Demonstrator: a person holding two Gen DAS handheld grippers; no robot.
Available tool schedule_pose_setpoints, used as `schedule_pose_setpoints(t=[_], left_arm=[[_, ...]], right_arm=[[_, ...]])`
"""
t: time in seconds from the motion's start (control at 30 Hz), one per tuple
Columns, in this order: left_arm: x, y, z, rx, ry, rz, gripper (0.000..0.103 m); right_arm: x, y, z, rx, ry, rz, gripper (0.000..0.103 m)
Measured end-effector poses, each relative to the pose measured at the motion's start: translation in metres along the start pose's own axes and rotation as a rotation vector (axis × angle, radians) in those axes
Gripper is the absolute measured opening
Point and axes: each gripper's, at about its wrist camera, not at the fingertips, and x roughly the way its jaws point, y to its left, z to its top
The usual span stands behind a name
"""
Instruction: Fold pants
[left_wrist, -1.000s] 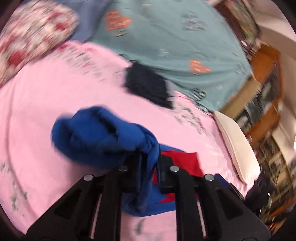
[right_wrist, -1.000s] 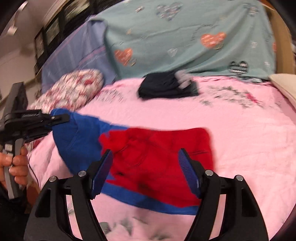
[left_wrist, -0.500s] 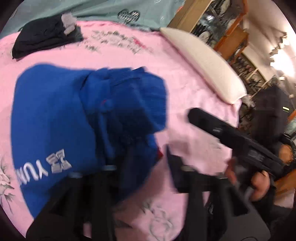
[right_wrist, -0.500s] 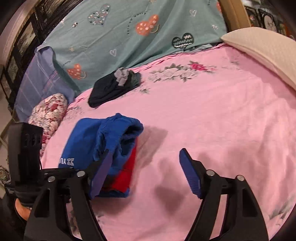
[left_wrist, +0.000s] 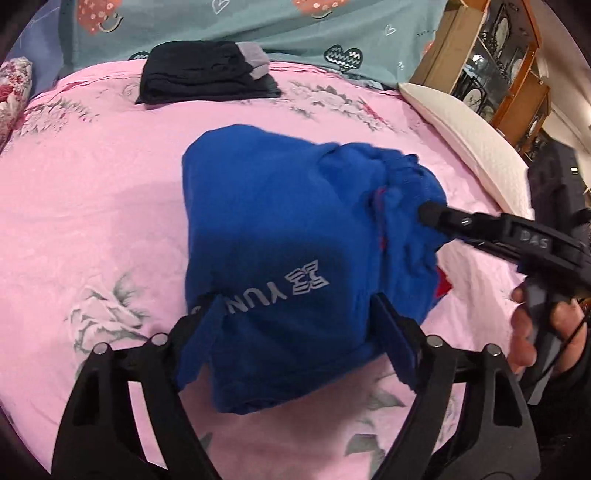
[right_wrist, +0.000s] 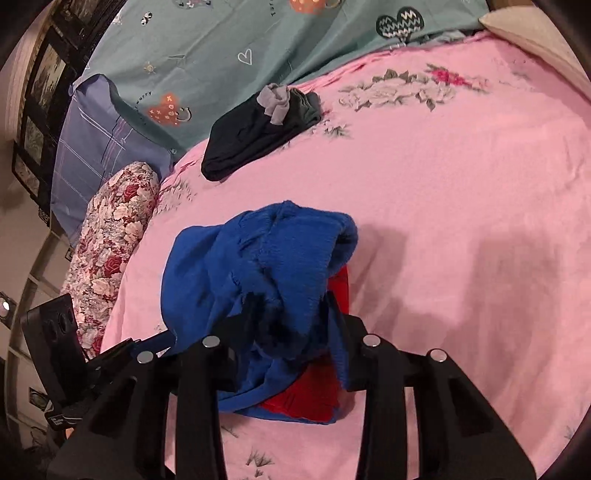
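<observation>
pants: we see the blue pants (left_wrist: 280, 236) folded into a bundle in the middle of the pink bed (left_wrist: 92, 206), red panel showing at the bundle's underside and right edge in both views.
pants print: silver logo plus letters "YUN" read upside down on the top face in the left wrist view; the rest runs under the left claw's finger, we can't read it.
waistband: bunched ribbed blue band sits on the right end of the bundle in the left wrist view, red stitching along its seam.
left claw: left claw (left_wrist: 295, 325) straddles the near edge of the pants, jaws wide and opening; cloth lies between the fingers, pads not pressing it as far as we see.
right claw: right claw (right_wrist: 290, 314) is over the waistband end, jaws closing, blue fabric bunched between the fingers; in the left wrist view its tip is buried in the waistband. We can't confirm the pads have bitten yet.
right claw label: raised letters "DAS" on its body in the left wrist view.
hand: the person's right hand (left_wrist: 532, 332) wraps the handle of the right claw.
dark clothes: folded black stack (left_wrist: 203, 74) with a grey piece on top, far side of the bed, well apart from the pants.
teal sheet: teal sheet (left_wrist: 258, 26) with hearts behind the bed; small text "worry" legible beside an orange heart in the right wrist view.
floral pillow: floral pillow (right_wrist: 110, 251) at the bed's left edge in the right wrist view.
white pillow: white pillow (left_wrist: 472, 136) at the right edge in the left wrist view.
</observation>
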Motion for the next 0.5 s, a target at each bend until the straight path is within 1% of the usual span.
schedule_pose_setpoints(t=[0.03, 0.07, 0.1, 0.13, 0.2, 0.23, 0.3, 0.33, 0.37, 0.4, 0.43, 0.47, 0.5], left_arm=[[0.0, 0.008, -0.001, -0.014, 0.008, 0.007, 0.083], [0.004, 0.018, -0.003, -0.04, 0.025, 0.007, 0.083], [0.008, 0.023, -0.004, -0.056, 0.039, 0.003, 0.084], [0.009, 0.027, -0.006, -0.064, 0.037, -0.008, 0.084], [0.003, 0.022, -0.004, -0.063, 0.023, -0.012, 0.084], [-0.006, 0.021, -0.002, -0.07, 0.007, -0.025, 0.083], [-0.025, 0.016, 0.005, -0.056, -0.049, -0.042, 0.082], [-0.038, 0.013, 0.01, -0.044, -0.091, -0.044, 0.084], [-0.052, 0.009, 0.02, -0.035, -0.145, -0.051, 0.089], [-0.06, 0.007, 0.028, -0.036, -0.18, -0.054, 0.09], [-0.065, 0.005, 0.037, -0.044, -0.205, -0.052, 0.092], [-0.062, 0.005, 0.049, -0.065, -0.213, -0.054, 0.093], [-0.052, 0.007, 0.06, -0.093, -0.202, -0.052, 0.093]], right_arm=[[-0.001, 0.002, 0.001, -0.022, -0.001, -0.049, 0.037], [0.004, -0.001, 0.001, -0.015, 0.017, -0.073, 0.037], [0.012, -0.007, 0.0, 0.001, 0.054, -0.082, 0.04], [0.019, -0.01, -0.003, 0.009, 0.077, -0.092, 0.046], [0.016, -0.006, -0.002, -0.013, 0.063, -0.116, 0.047], [0.01, 0.0, 0.0, -0.026, 0.049, -0.124, 0.047], [-0.012, 0.015, 0.004, -0.066, -0.028, -0.14, 0.048], [-0.028, 0.026, 0.007, -0.103, -0.087, -0.127, 0.05], [-0.039, 0.035, 0.01, -0.127, -0.127, -0.1, 0.052], [-0.048, 0.043, 0.015, -0.144, -0.158, -0.074, 0.052], [-0.053, 0.051, 0.02, -0.157, -0.184, -0.04, 0.052], [-0.053, 0.056, 0.026, -0.162, -0.193, -0.015, 0.052], [-0.049, 0.059, 0.031, -0.159, -0.187, -0.01, 0.052]])
